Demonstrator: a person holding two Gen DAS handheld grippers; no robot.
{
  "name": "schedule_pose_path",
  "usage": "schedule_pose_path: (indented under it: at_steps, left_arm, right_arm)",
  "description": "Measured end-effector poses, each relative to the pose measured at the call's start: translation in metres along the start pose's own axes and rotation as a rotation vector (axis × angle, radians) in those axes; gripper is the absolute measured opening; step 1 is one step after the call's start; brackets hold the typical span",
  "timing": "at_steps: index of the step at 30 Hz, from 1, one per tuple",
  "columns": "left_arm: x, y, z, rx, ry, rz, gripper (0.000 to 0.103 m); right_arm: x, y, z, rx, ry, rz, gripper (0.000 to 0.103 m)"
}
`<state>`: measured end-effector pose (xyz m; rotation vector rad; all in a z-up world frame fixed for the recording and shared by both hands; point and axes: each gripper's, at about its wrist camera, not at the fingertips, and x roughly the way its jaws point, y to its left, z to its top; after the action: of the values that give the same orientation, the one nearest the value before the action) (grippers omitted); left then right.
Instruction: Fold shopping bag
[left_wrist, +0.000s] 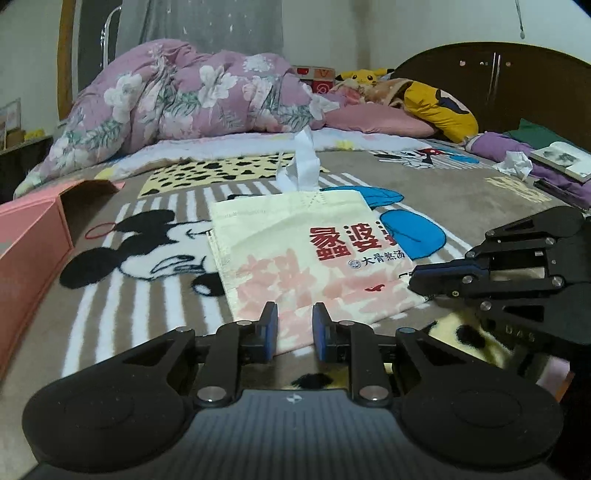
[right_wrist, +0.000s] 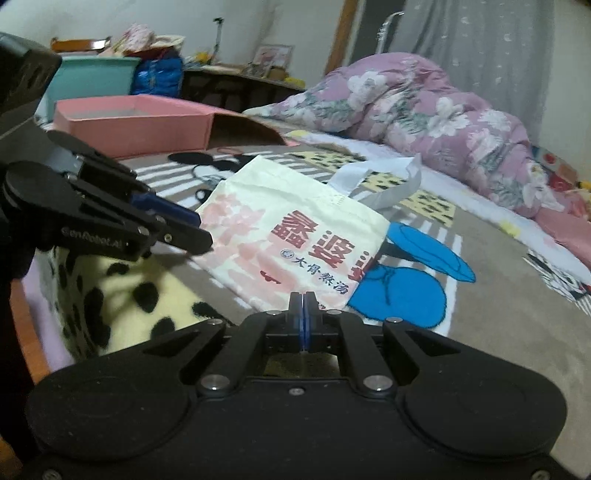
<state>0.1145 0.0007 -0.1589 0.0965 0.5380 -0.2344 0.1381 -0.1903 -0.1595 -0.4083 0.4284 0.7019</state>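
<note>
Pink box (right_wrist: 133, 127) lies open beside shopping bag (right_wrist: 291, 229).

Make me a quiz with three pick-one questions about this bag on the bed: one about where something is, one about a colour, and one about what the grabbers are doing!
1. Where do the shopping bag's handles lie?
A. At the end far from the grippers
B. Tucked under the pink box
C. Between the right gripper's jaws

2. What colour are the big characters printed on the bag?
A. Green
B. Red
C. Black

3. How do the jaws of the right gripper stand?
A. Wide open
C. Clamped round the pillow
B. Shut, pads together

Answers:
1. A: the pale straps stick out from the bag's far edge, towards the flowered quilt.
2. B: the bold characters are red on the cream cloth.
3. B: in the right wrist view the blue pads meet with no gap, while the left gripper shows a gap.
</note>
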Motion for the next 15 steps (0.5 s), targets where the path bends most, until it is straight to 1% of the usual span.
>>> schedule_pose_path:
  at_steps: [4, 6, 10, 15]
  left_arm:
    - [-0.001, 0.005, 0.003, 0.04, 0.026, -0.027, 0.02]
    - [-0.001, 0.006, 0.006, 0.092, 0.044, -0.051, 0.02]
    - [-0.003, 0.007, 0.01, 0.27, 0.086, -0.12, 0.02]
    - [-0.004, -0.005, 0.007, 0.578, 0.105, -0.145, 0.02]
  right_arm:
    - [0.001, -0.005, 0.006, -0.121, 0.043, 0.067, 0.003]
    - [0.001, -0.006, 0.009, -0.184, 0.061, 0.101, 0.003]
    - [-0.002, -0.008, 0.011, -0.294, 0.092, 0.163, 0.004]
    - [-0.009, 0.002, 0.009, -0.455, 0.116, 0.191, 0.005]
